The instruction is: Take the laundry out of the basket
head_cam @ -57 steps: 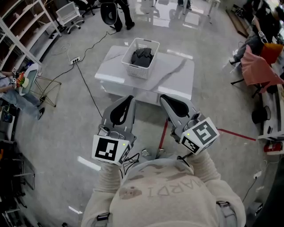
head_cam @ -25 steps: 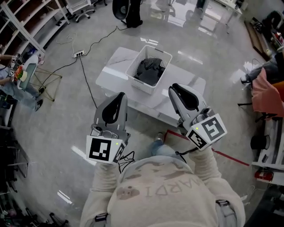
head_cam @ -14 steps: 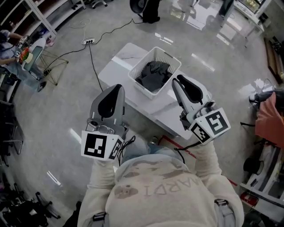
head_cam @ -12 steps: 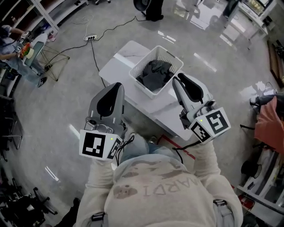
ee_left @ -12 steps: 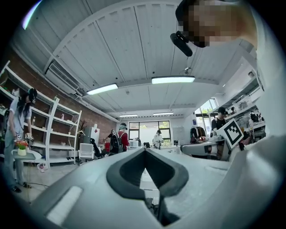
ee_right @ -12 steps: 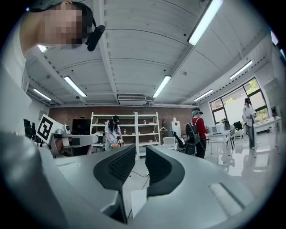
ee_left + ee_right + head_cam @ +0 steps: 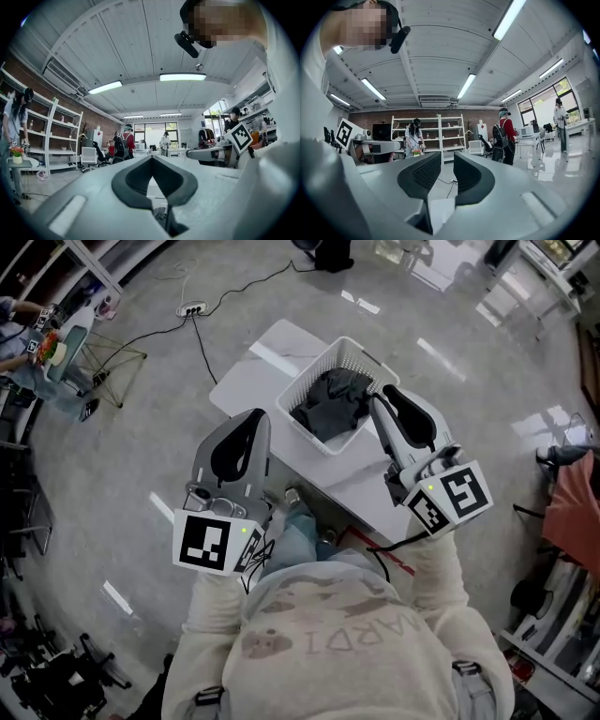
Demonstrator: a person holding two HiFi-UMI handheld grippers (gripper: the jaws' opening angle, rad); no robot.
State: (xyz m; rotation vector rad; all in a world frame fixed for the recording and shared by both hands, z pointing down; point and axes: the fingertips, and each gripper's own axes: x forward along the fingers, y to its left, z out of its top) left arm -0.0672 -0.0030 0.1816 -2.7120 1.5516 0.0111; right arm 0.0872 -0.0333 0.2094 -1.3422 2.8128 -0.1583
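only the head view shows dark crumpled laundry (image 7: 333, 407) in the white lattice basket (image 7: 323, 441) on the table (image 7: 251, 360). the left gripper (image 7: 151, 158) seems closed and empty. the right gripper (image 7: 446, 168) has just been opening, its ribbed pads slightly apart on nothing.

Cream fleece sweater (image 7: 328, 652), grey black-padded left tongs (image 7: 246, 423) and right tongs (image 7: 382, 399), black-white marker cubes (image 7: 208, 542).
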